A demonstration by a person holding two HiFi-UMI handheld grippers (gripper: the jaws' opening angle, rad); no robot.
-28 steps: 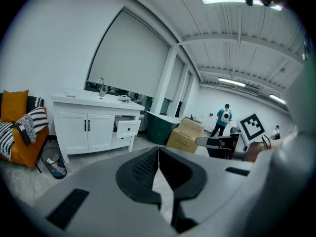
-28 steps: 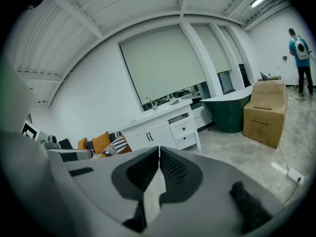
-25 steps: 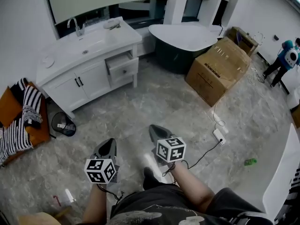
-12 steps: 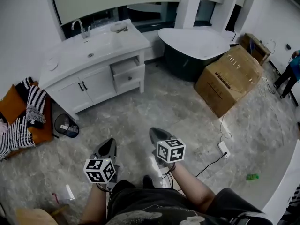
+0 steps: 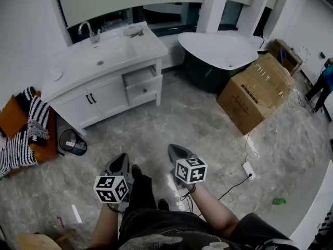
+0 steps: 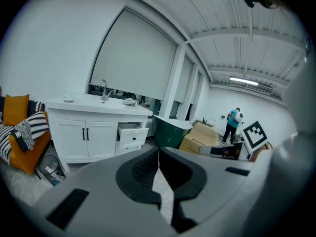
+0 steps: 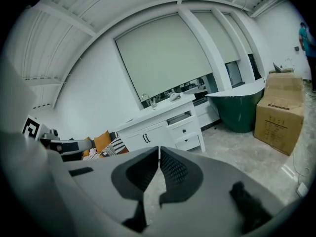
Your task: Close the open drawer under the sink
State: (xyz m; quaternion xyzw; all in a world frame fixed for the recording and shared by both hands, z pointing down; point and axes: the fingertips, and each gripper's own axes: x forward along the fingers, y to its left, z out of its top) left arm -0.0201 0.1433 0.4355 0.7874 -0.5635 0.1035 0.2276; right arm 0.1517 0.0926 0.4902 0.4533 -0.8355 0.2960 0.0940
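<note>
The white vanity [image 5: 104, 61] with its sink stands at the upper left of the head view. Its upper right drawer [image 5: 140, 79] is pulled partly out. That drawer also shows in the left gripper view [image 6: 132, 134] and the right gripper view [image 7: 179, 118]. My left gripper [image 5: 122, 159] and right gripper [image 5: 173, 149] are held side by side low over the floor. Both point toward the vanity and are far short of it. Both have their jaws shut with nothing between them, as seen for the left gripper [image 6: 159, 152] and the right gripper [image 7: 159, 149].
A dark green bathtub [image 5: 218, 48] and a big cardboard box [image 5: 257, 90] stand to the right of the vanity. A power strip [image 5: 248, 170] with its cable lies on the floor at the right. An orange seat with striped cushions [image 5: 23, 126] and a small bin [image 5: 73, 141] are at the left.
The person has walked toward the vanity, which now looks slightly nearer and more central. Both grippers travelled along, still shut. A foot has stepped forward between them.
</note>
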